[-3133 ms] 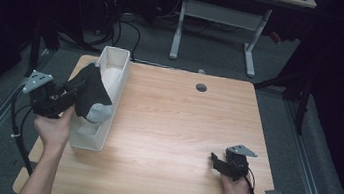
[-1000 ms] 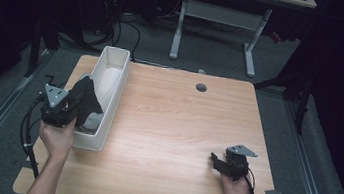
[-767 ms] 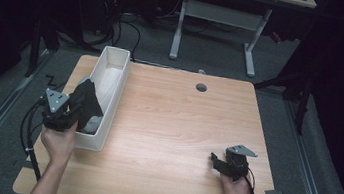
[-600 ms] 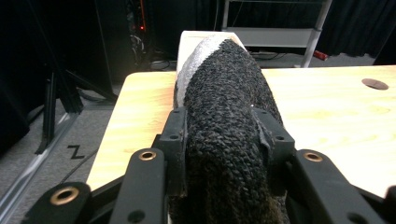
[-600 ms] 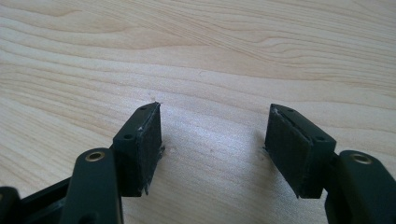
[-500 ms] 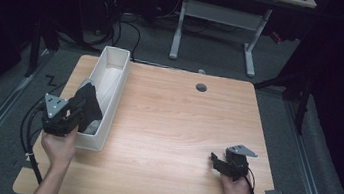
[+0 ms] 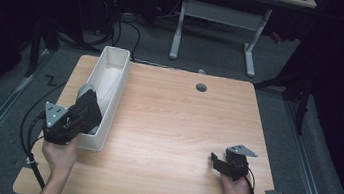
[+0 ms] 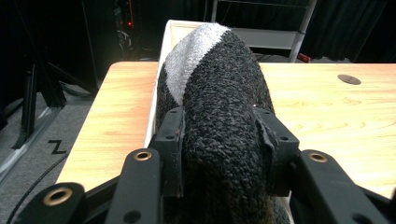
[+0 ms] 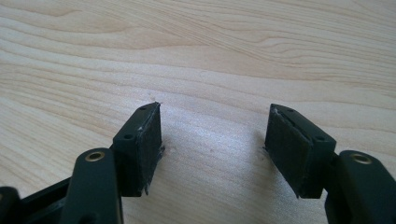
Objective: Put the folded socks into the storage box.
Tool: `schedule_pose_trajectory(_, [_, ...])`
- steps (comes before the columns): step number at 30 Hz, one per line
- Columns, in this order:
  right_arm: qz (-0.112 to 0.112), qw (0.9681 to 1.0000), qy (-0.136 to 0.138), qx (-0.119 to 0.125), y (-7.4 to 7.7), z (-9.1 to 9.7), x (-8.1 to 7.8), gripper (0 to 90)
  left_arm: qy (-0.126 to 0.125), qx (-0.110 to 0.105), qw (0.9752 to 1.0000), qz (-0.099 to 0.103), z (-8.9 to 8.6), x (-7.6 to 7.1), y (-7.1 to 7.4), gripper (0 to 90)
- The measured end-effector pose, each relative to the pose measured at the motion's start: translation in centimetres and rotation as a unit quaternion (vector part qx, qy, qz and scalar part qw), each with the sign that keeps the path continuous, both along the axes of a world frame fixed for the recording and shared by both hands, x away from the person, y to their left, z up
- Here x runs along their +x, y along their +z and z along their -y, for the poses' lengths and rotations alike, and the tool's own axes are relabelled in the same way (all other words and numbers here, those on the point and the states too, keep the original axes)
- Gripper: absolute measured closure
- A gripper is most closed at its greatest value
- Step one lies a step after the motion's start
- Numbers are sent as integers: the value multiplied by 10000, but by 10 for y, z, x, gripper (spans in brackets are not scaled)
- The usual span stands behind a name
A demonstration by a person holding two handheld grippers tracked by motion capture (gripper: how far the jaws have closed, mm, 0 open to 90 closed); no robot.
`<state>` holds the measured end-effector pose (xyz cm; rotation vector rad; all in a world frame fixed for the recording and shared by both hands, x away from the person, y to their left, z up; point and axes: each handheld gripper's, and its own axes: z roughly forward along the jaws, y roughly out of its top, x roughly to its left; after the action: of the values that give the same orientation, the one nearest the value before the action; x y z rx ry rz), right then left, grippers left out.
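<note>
Here, my left gripper [image 8: 219, 140] clamps the black-and-grey knitted roll [image 8: 219, 79] over the white bin [image 7: 106, 83] at nine o'clock, its jaws just easing wider; my right gripper [image 9: 212, 144] rests jaws apart at five o'clock.

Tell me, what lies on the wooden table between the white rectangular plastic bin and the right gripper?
Only bare wooden table lies between white rectangular plastic bin and right gripper, per the high view.

Coarse, nubbly knit cloth on the black-and-grey sock [image 8: 219, 93], matt throughout. Smooth, pale wood grain with a soft sheen across the bench [image 7: 171, 127]. Plain white plastic for the bin [image 7: 114, 64], matt. Black matt plastic on the right claw [image 9: 212, 149], pads faintly textured.
</note>
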<state>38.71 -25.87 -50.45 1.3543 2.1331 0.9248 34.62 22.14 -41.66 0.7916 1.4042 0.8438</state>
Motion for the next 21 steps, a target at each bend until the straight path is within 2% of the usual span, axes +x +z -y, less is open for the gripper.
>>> schedule_pose_trajectory(6, [-1, 10000, 2, 0, 0, 0, 0, 362, -38, -70, 10000, -21, 1, -6, -4, 585])
schedule_pose_trajectory(13, [2, 10000, 8, -2, 0, 0, 0, 362, -107, -151, 9997, -176, 4, -11, -12, 586])
schedule_pose_trajectory(21, [-1, 10000, 3, 0, 0, 0, 0, 362, -110, -367, 9987, -346, 1, -5, -17, 591])
